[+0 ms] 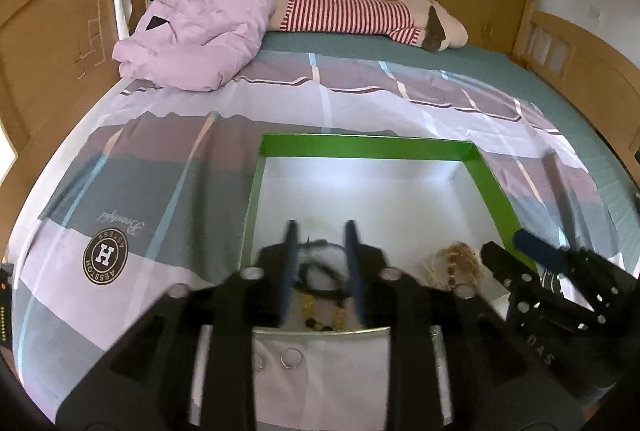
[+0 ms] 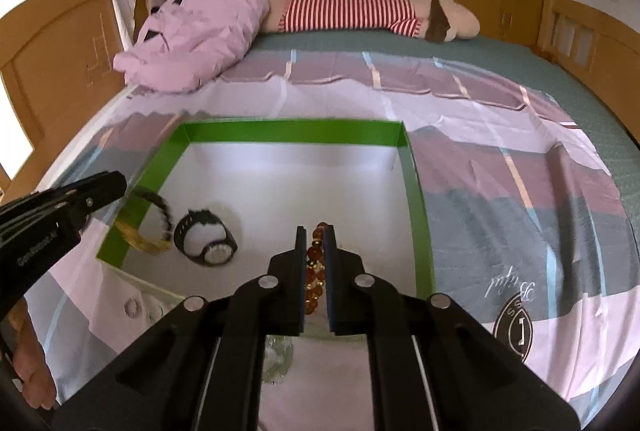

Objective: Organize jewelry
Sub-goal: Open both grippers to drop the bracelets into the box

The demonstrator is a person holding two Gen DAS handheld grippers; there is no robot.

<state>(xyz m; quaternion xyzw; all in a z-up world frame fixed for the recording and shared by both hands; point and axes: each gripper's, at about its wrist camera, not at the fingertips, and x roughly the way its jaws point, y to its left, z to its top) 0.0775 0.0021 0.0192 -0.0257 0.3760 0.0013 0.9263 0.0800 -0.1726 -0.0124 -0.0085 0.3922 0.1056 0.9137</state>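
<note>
A green-rimmed box (image 2: 292, 131) with a white floor lies on the bed. My left gripper (image 1: 322, 259) hangs over its near left corner, open, its fingers apart on either side of a black-and-gold bracelet (image 1: 320, 283) without pressing on it. That bracelet (image 2: 154, 219) shows blurred at the box's left wall in the right wrist view. My right gripper (image 2: 315, 251) is over the box's near side, its pads close against an amber bead bracelet (image 2: 316, 263). A black watch (image 2: 208, 243) lies on the box floor.
Small rings (image 1: 292, 357) and a clear bead bracelet (image 2: 276, 355) lie on the patterned sheet just in front of the box. A pink quilt (image 1: 192, 27) and a striped plush toy (image 1: 352, 11) are at the bed's far end. Wooden bed boards stand on both sides.
</note>
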